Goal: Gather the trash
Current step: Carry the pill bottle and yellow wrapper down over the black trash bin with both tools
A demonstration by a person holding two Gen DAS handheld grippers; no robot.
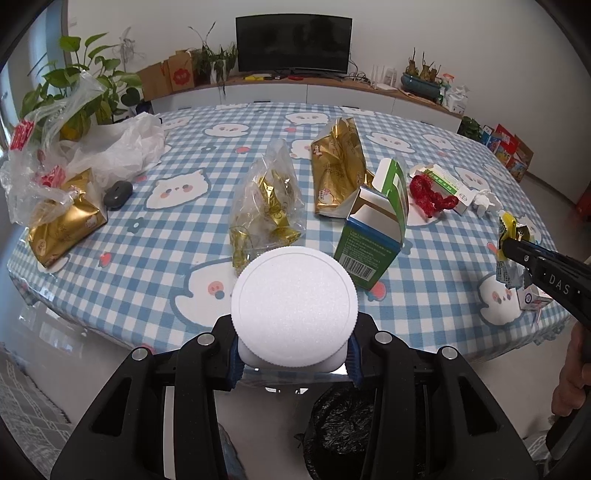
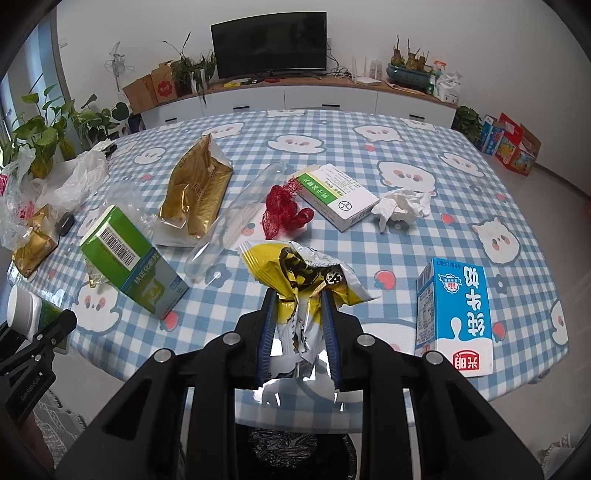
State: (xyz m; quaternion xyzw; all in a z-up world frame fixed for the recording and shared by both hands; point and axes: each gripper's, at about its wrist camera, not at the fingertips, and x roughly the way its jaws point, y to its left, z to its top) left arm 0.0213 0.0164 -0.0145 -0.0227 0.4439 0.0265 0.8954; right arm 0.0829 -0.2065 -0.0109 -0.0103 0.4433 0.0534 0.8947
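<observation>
Trash litters checked tablecloth (image 2: 332, 147); television (image 2: 269, 44) stands behind.

You face a white wall (image 1: 406, 33) with a dark television (image 1: 293, 44) on a long white sideboard (image 1: 332, 94); potted plants (image 1: 81, 81) stand at left, cardboard boxes (image 1: 168, 75) beside them; the floor (image 2: 554, 199) appears pale and glossy; daylight seems to enter from the left.
</observation>
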